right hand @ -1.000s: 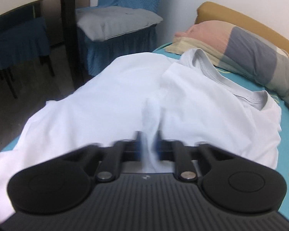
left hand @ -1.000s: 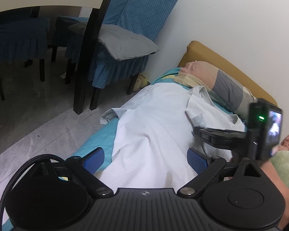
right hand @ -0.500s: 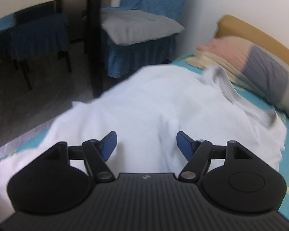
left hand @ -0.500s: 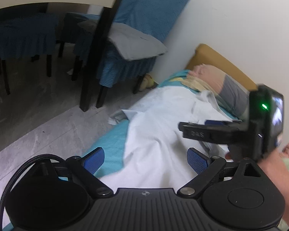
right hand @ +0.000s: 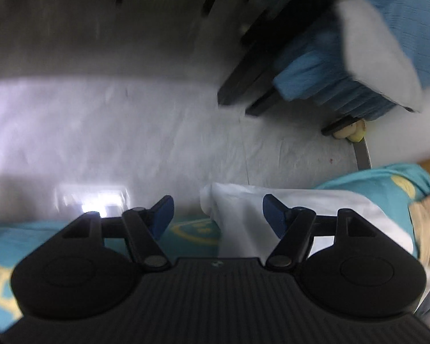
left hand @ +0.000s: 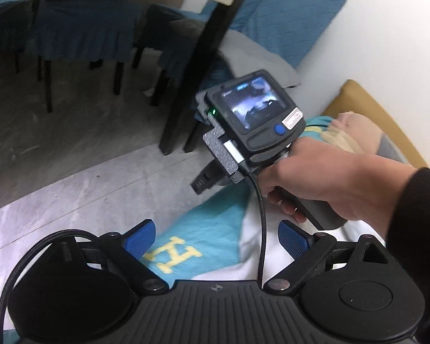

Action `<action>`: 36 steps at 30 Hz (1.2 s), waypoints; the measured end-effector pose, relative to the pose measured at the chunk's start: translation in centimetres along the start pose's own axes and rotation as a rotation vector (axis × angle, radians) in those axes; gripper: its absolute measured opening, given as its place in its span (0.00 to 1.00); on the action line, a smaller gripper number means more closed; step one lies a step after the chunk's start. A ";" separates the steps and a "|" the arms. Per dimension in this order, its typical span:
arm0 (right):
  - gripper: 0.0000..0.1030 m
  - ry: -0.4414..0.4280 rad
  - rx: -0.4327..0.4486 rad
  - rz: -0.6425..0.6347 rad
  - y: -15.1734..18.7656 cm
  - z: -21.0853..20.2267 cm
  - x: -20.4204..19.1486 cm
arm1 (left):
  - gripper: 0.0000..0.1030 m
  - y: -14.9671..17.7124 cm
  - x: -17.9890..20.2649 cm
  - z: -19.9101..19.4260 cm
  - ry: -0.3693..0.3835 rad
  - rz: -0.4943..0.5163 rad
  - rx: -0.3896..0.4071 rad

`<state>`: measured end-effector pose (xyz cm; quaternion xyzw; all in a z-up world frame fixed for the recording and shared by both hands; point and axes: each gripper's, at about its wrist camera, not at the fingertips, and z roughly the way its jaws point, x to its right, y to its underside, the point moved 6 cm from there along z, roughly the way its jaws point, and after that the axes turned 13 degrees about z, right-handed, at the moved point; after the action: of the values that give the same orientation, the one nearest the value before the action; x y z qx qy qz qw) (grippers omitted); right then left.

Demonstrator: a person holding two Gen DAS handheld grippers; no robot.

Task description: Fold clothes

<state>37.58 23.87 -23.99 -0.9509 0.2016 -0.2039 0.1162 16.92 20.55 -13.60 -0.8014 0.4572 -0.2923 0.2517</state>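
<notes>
Two claws: both gape wide, gripping nothing.
Left claw (left hand: 216,239): over the teal blanket (left hand: 203,229).
White garment (right hand: 243,209): on the bed, at 12 o'clock of the right claw (right hand: 218,215), its edge between the pads.
Right hand (left hand: 315,172): at 1 o'clock in the left view.

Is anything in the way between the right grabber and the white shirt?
Nothing visible. The right gripper is open and pointing down at the edge of the white shirt, which lies on the teal blanket; only air shows between pads and cloth.
</notes>
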 end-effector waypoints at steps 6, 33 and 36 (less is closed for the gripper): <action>0.48 0.105 -0.059 -0.043 0.1 4.0 -0.3 | 0.92 0.2 -1.0 0.7 -0.013 -0.031 -0.017; 0.11 0.523 0.608 1.419 31.2 -12.7 23.7 | 0.92 3.8 9.2 -3.5 0.127 0.331 0.178; 0.29 0.398 0.580 1.456 32.7 -11.5 23.4 | 0.92 4.5 9.9 -2.6 0.118 0.373 0.162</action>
<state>41.18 -17.00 -15.71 -0.4591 0.7262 -0.2866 0.4239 16.56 9.46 -12.43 -0.6615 0.5867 -0.3228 0.3377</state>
